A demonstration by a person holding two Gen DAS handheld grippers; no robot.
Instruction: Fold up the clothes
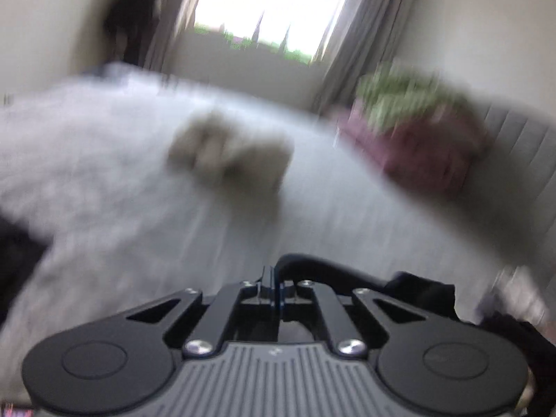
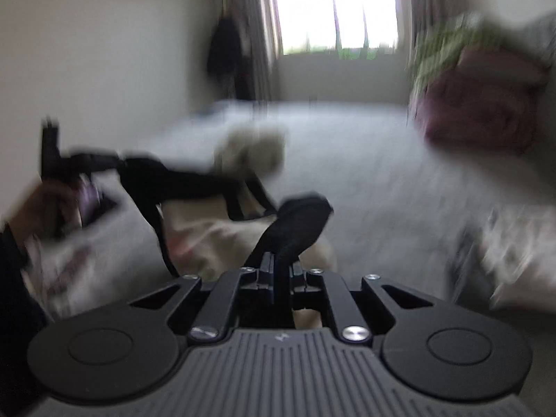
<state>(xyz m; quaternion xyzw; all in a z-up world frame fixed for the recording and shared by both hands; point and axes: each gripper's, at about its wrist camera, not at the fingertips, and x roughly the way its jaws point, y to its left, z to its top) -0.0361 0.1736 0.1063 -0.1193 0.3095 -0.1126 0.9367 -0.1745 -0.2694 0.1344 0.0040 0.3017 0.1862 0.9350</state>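
The bed (image 2: 365, 173) carries the work. Its near edge lies under both tongs; its far edge runs below the window.

A black garment (image 2: 194, 180) spans the near part of the bed. Its long axis runs crosswise, from the left tongs (image 2: 52, 160) at the left side to the right tongs (image 2: 278, 264) at the near edge. It hangs stretched between the two.

Right tongs: clenched on a fold of the garment, which rises just beyond the tips.
Left tongs (image 1: 272, 278): clenched; a black strip leaves the tips toward the right.

Judgement: both ends are held, so the next move depends on the crosswise axis.

A beige bundle (image 2: 250, 153) lies beyond the garment, mid-bed.

No brand, label or writing is legible; the frames are blurred.
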